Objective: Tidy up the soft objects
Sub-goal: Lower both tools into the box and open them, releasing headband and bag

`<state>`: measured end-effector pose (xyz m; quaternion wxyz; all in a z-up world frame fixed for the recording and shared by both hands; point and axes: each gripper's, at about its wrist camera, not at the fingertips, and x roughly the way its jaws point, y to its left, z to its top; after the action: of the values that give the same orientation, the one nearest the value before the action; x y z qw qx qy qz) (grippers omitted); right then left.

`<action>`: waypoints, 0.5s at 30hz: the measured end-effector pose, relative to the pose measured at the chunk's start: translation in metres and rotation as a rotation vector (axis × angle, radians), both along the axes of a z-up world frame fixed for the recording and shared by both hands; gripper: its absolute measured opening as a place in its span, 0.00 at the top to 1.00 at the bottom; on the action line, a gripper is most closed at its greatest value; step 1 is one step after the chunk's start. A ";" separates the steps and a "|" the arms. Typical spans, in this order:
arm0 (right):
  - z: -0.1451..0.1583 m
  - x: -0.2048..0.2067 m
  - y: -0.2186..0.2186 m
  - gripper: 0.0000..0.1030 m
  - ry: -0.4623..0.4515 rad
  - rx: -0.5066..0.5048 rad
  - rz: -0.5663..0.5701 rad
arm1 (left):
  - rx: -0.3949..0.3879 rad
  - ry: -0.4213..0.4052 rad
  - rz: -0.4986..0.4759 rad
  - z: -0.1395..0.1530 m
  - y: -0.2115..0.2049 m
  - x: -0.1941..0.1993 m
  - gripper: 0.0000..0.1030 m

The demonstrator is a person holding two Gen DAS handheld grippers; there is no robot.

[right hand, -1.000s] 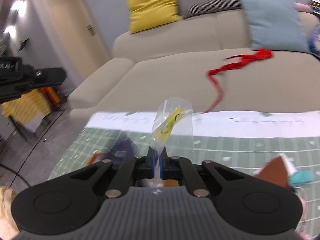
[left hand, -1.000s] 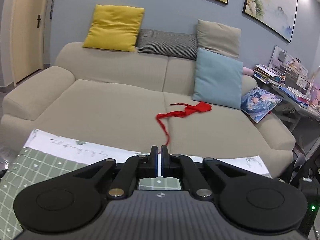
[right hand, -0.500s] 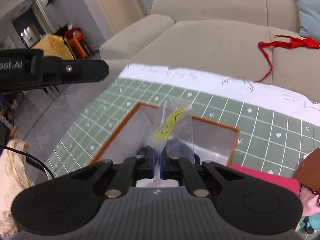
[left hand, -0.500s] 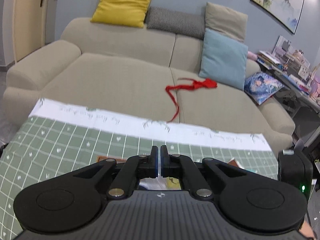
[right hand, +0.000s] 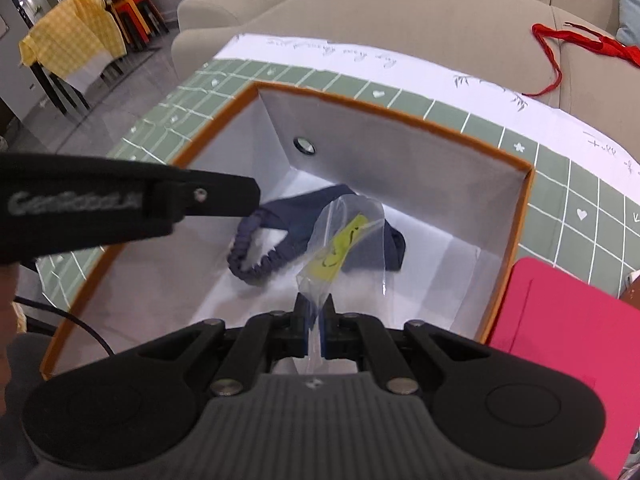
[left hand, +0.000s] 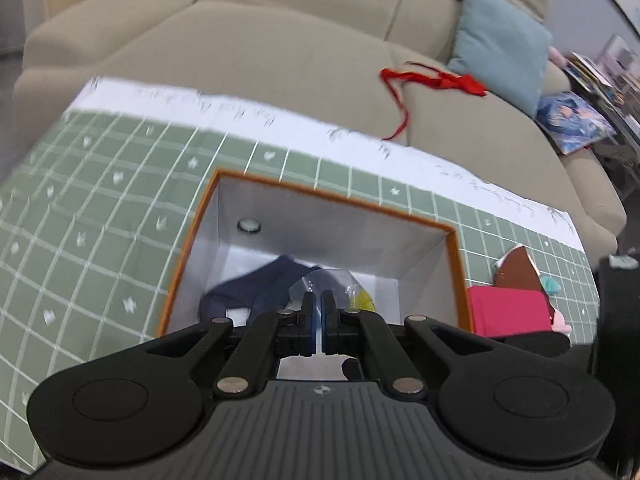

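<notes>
An open box with an orange rim (right hand: 400,110) (left hand: 320,194) stands on the green checked tablecloth (left hand: 100,184). A dark blue garment (right hand: 280,220) (left hand: 260,292) lies on its white floor. My right gripper (right hand: 315,304) is shut on a clear plastic bag with a yellow item inside (right hand: 340,240) and holds it over the box interior; the bag also shows in the left wrist view (left hand: 352,292). My left gripper (left hand: 319,300) is shut and empty above the box's near side; its body shows at the left of the right wrist view (right hand: 120,204).
A pink flat object (right hand: 560,340) (left hand: 508,308) and a brown piece (left hand: 516,272) lie right of the box. A beige sofa (left hand: 280,52) behind the table carries a red ribbon (left hand: 432,80) and a light blue cushion (left hand: 500,40). A yellow-draped table (right hand: 68,40) stands far left.
Both grippers have tilted down and moved forward over the box. The bag in my right gripper now hangs inside the box opening, above the blue garment.
</notes>
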<state>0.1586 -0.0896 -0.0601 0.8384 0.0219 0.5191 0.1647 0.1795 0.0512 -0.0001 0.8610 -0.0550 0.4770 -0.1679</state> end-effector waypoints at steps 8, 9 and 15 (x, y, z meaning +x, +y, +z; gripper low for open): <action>-0.010 0.001 -0.001 0.92 0.007 -0.006 -0.015 | 0.022 0.120 0.024 -0.014 0.001 0.012 0.98; -0.010 0.001 -0.001 0.91 0.008 -0.002 -0.012 | 0.021 0.136 0.028 -0.014 0.001 0.013 0.98; -0.004 -0.006 0.002 0.66 -0.051 -0.009 0.024 | -0.009 0.164 0.032 -0.008 0.004 0.017 0.96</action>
<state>0.1525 -0.0873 -0.0637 0.8495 0.0075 0.4984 0.1729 0.1961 0.0549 -0.0083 0.8215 -0.0798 0.5441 -0.1510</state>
